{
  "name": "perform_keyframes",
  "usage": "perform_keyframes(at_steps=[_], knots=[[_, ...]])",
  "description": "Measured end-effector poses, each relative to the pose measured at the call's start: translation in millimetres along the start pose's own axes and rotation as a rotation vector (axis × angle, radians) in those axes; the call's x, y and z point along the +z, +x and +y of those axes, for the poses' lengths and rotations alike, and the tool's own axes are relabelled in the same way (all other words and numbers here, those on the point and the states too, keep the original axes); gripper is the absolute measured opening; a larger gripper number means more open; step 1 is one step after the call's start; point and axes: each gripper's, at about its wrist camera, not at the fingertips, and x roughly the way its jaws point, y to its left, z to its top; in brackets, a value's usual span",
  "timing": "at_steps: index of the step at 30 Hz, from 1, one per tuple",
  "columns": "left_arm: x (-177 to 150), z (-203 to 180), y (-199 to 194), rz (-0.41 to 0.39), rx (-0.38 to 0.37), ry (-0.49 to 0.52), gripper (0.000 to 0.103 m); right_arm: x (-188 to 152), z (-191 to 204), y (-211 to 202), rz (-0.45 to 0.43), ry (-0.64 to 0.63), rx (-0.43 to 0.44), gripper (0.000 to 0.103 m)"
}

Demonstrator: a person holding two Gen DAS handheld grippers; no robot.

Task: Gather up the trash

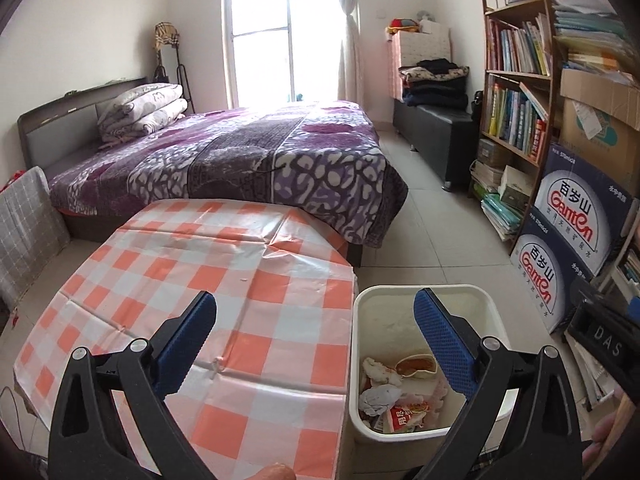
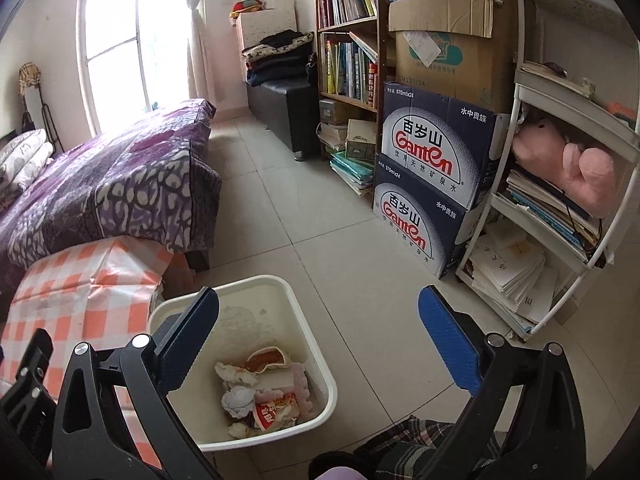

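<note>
On the left stands the desk (image 1: 224, 264) with its orange and white checked cloth. The cloth looks bare, with only creases and a few tiny specks on it. The left claw (image 1: 316, 344) hangs over the desk's right edge. Its blue pads are spread as wide as they go, and nothing is between them.

Just to the right of the desk, on the floor, sits the white bin (image 1: 362, 364). The trash is inside it, down at the bottom. There are crumpled tissues (image 2: 239, 400), a red snack wrapper (image 2: 276, 414), a piece of pink foam (image 2: 302, 388) and a small bowl (image 2: 267, 359) with brown food stuck in it.

Further right, the right claw (image 2: 320, 342) hangs above the bin and the floor. It is wide open too and holds nothing.

All this trash looks light. The tissues and foam are soft and would squash, so pinch them in the middle. The wrapper looks shiny and may slip, so grab a folded edge. The bowl looks stiff and messy, so take it by the rim. From here, the job looks almost done.
</note>
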Motion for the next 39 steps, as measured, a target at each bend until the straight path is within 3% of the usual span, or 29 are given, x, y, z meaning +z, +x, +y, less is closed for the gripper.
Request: perform_keyframes(at_steps=[12, 39], knots=[[-11.9, 20.7, 11.0, 0.066, -0.016, -0.007, 0.096, -23.7, 20.9, -16.9, -0.069, -0.058, 0.014, 0.096], [-15.8, 21.1, 16.7, 0.093, -0.019, 0.005, 0.096, -27.6, 32.3, -10.7, -0.052, -0.076, 0.058, 0.096]])
